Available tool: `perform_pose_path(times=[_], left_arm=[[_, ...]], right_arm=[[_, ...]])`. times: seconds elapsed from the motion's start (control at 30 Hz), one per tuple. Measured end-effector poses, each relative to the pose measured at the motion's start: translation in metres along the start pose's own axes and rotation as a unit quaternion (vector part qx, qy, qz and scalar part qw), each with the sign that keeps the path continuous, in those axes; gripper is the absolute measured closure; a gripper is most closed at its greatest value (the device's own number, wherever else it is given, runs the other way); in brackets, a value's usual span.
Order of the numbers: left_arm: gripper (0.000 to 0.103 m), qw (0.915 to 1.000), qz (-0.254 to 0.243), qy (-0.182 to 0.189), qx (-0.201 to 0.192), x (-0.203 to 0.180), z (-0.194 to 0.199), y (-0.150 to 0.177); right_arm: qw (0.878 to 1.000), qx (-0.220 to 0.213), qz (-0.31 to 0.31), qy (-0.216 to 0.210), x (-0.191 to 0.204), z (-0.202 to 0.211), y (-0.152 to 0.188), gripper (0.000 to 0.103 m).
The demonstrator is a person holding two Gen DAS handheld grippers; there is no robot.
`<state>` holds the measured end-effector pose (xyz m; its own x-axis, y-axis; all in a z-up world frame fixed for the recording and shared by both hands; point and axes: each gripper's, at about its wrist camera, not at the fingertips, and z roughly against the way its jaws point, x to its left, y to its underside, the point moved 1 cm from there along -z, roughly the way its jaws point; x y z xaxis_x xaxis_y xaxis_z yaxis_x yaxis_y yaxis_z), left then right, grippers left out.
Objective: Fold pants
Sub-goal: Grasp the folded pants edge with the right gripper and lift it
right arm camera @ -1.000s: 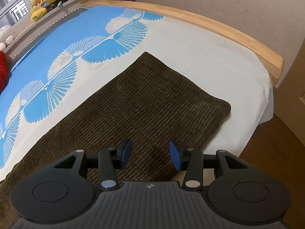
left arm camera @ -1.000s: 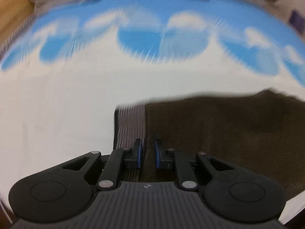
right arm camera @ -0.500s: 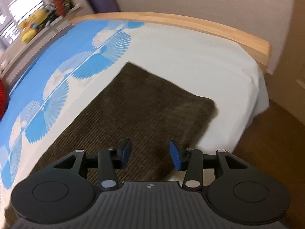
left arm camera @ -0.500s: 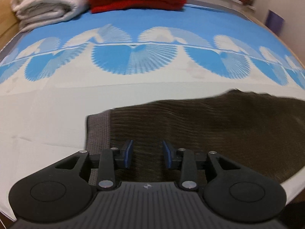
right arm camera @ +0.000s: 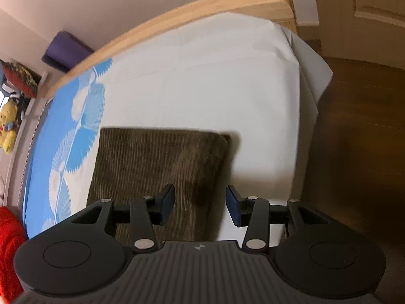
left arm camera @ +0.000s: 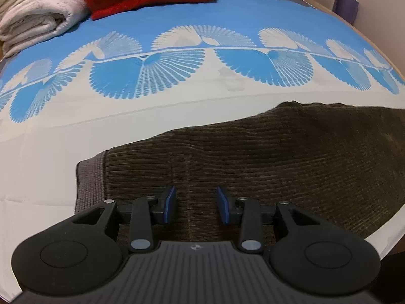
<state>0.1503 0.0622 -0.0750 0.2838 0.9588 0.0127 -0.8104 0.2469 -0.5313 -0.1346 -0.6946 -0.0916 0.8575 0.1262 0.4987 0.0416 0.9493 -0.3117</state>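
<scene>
Only leftward: pants (left arm camera: 253, 157) waistband (left arm camera: 89, 179)

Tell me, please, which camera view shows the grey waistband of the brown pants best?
The left wrist view: the grey waistband shows there sharply, at the left end of the brown pants. The right wrist view shows only the pants' opposite, squared-off end, blurred, with no waistband visible.

Pants (left arm camera: 253, 167) flat on bed (left arm camera: 50, 152), near edge

Wooden bed frame (right arm camera: 202, 7), beige wall (right arm camera: 101, 0), wood floor (right arm camera: 354, 126)
</scene>
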Motion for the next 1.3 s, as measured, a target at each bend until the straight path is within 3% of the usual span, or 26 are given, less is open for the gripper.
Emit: perform_pose_path(times=[0.13,0.27,0.3,0.43,0.67,0.73,0.8,0.87,0.97,1.03,1.17,1.23,1.3], left_arm=[[0.063,0.9999,-0.009,0.002,0.007,-0.005,-0.005,0.000],[0.063,0.9999,-0.009,0.000,0.009,-0.006,-0.009,-0.002],[0.063,0.9999,-0.007,0.000,0.009,-0.005,-0.009,-0.003],[0.063,1.0000,-0.006,0.001,0.008,-0.005,-0.010,-0.005],[0.063,1.0000,0.001,0.010,0.000,-0.003,-0.004,-0.005],[0.063,0.9999,0.004,0.011,-0.003,-0.003,-0.001,-0.004],[0.063,0.9999,0.005,0.013,-0.005,-0.002,0.002,-0.003],[0.063,0.9999,0.007,0.011,-0.005,0.000,0.003,-0.001],[0.063,0.9999,0.011,0.007,0.000,0.005,0.003,0.003],[0.063,0.9999,0.013,0.005,0.004,0.007,0.003,0.006],[0.063,0.9999,0.013,0.002,0.007,0.012,0.003,0.010],[0.063,0.9998,0.017,0.002,0.007,0.014,0.003,0.009],[0.063,0.9997,0.025,0.003,0.008,0.017,0.003,0.008]], right_arm=[[1.000,0.013,-0.016,0.012,-0.006,-0.022,-0.001,0.057],[1.000,-0.007,0.009,0.012,0.005,-0.028,-0.001,0.057],[1.000,-0.009,0.016,0.012,0.007,-0.030,-0.001,0.058],[1.000,-0.012,0.020,0.014,0.010,-0.034,-0.002,0.085],[0.999,-0.041,-0.017,-0.014,0.023,-0.006,-0.006,0.090],[0.997,-0.071,0.031,-0.017,0.051,0.015,0.001,0.090],[0.987,-0.110,0.116,-0.035,0.092,0.041,0.020,0.090],[0.959,-0.147,0.237,-0.051,0.141,0.069,0.055,0.091],[0.903,-0.175,0.380,-0.097,0.201,0.107,0.128,0.091],[0.853,-0.188,0.467,-0.136,0.228,0.129,0.185,0.091],[0.729,-0.181,0.620,-0.227,0.245,0.162,0.311,0.090],[0.674,-0.149,0.676,-0.260,0.237,0.165,0.368,0.090],[0.611,-0.097,0.738,-0.270,0.220,0.155,0.426,0.090]])
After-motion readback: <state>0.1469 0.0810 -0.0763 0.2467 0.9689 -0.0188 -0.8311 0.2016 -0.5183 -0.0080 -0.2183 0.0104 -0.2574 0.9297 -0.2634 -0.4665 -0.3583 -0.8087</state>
